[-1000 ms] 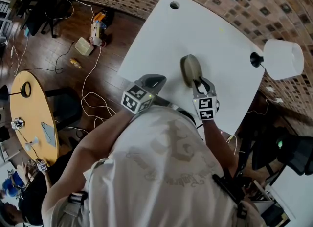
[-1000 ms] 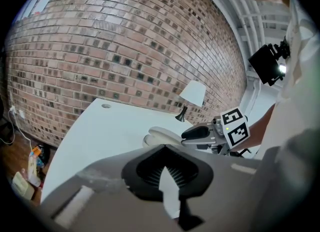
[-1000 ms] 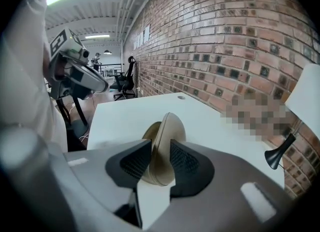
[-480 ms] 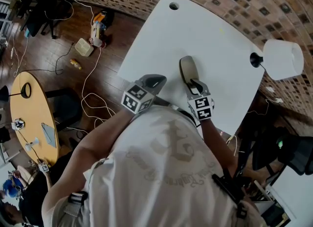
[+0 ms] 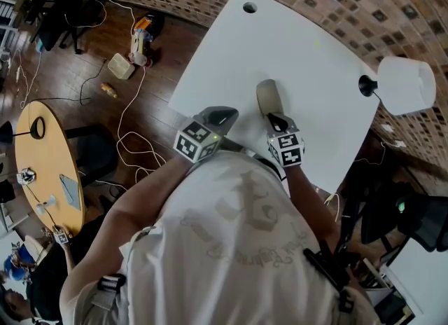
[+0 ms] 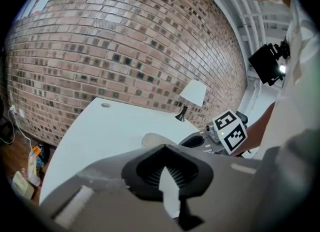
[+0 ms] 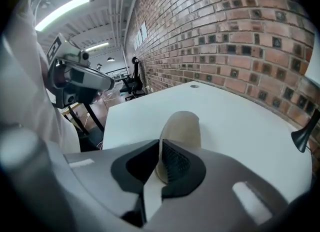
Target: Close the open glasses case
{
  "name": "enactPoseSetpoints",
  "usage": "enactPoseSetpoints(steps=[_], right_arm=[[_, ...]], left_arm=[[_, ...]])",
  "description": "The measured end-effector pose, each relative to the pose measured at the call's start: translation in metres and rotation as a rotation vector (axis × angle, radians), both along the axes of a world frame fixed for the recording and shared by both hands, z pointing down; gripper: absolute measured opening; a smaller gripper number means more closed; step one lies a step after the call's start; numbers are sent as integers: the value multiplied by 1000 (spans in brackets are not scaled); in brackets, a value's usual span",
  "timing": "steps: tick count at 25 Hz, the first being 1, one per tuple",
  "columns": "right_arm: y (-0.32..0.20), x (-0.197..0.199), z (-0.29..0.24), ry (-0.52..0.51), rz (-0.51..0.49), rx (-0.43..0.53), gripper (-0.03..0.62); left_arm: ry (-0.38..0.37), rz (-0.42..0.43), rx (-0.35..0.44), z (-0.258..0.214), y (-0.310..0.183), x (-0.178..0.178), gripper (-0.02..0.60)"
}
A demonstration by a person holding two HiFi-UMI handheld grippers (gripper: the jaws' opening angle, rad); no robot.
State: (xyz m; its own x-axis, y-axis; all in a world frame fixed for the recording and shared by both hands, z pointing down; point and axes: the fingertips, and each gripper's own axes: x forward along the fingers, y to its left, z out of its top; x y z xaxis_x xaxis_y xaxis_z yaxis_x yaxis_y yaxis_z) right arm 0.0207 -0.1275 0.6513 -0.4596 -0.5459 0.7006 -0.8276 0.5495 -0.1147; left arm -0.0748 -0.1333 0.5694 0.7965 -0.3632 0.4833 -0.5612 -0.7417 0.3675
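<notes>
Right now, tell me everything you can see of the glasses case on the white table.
The olive-beige oval glasses case lies on the white table, near the person's edge, matte and smooth. One rounded shell stands up, so it looks not yet closed. The right gripper has just been closing its tongs, which now pinch the shell's thin rim. Nothing else touches it.

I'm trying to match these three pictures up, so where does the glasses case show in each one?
Head view: glasses case near the middle of the white table.
Left gripper view: low tan hump at centre, below the lamp.
Right gripper view: tan rounded shape at centre, close to the camera.
Shared landmark: the round cable hole near the table's far edge.
</notes>
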Motion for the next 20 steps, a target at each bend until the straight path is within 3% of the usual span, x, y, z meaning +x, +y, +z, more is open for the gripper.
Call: enactPoseSetpoints(steps=[16, 20], right_arm=[[-3, 1, 4, -23, 28, -27, 8], [-3, 4, 5, -82, 57, -44, 8]], left_arm=[[-2, 24, 6, 1, -6, 9, 6], [1, 29, 9, -1, -6, 10, 8]])
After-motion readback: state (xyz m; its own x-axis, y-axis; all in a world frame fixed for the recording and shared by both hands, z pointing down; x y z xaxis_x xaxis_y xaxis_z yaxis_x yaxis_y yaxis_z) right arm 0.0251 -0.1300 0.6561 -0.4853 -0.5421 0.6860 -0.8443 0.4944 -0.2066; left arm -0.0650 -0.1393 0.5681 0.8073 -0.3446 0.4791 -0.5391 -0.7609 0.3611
